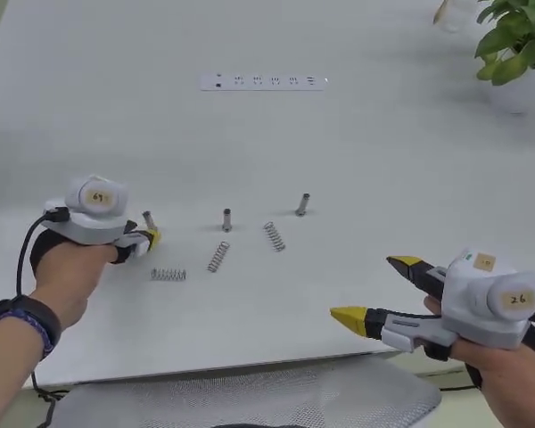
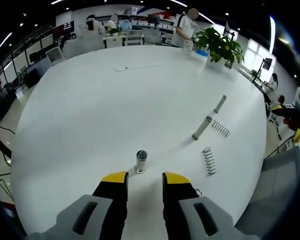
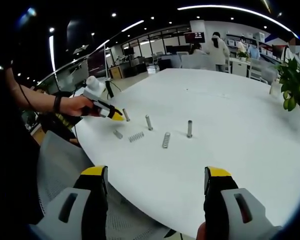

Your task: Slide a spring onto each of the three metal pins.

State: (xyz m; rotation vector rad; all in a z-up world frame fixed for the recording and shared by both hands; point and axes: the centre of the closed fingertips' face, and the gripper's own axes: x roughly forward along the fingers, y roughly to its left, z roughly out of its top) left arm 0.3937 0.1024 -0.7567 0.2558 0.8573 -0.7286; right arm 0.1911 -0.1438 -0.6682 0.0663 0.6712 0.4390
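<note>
Left claw (image 1: 150,238): positioned at the left of the white tabletop (image 1: 383,152), jaws narrowly parted, gripping nothing. The left pin (image 1: 147,218) stands upright just ahead of the tips; the left gripper view shows it in line with the gap.

Three springs lie flat on the surface, none on a pin:
- The left spring (image 1: 168,275) is near the left claw.
- The middle spring (image 1: 218,257) is just in front of the middle pin (image 1: 226,219).
- The right spring (image 1: 274,236) is between the middle pin and the right pin (image 1: 303,204).

Right claw (image 1: 373,290): near the front edge, well apart from the parts, jaws spread wide, empty.

A power strip (image 1: 263,82) lies farther back. A potted plant (image 1: 515,40) stands at the far right. Surroundings: open office, ceiling lights, desks, people in the background.
</note>
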